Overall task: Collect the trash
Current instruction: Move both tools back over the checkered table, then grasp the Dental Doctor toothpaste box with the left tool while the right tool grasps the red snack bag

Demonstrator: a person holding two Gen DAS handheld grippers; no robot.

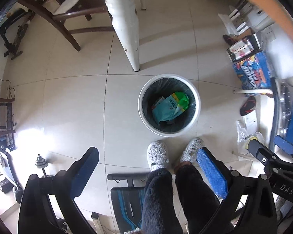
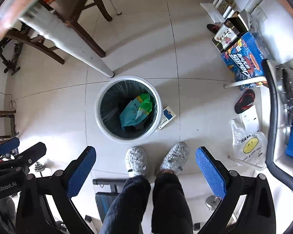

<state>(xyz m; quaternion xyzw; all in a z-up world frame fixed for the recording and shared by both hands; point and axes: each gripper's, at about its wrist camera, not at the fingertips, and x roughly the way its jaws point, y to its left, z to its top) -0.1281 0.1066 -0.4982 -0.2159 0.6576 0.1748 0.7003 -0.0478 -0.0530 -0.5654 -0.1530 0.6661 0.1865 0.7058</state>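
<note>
Both grippers, left [image 1: 147, 170] and right [image 2: 145, 168], hover with jaws wide and empty above a white bin [image 2: 103, 120] already holding a green packet [image 2: 135, 111]. A small card [image 2: 167, 117] lies on the floor beside the bin, seemingly still to collect.

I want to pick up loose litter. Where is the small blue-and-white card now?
In the right wrist view the small blue-and-white card lies flat on the tiled floor, against the right side of the round white trash bin, ahead of the grey slippers.
</note>
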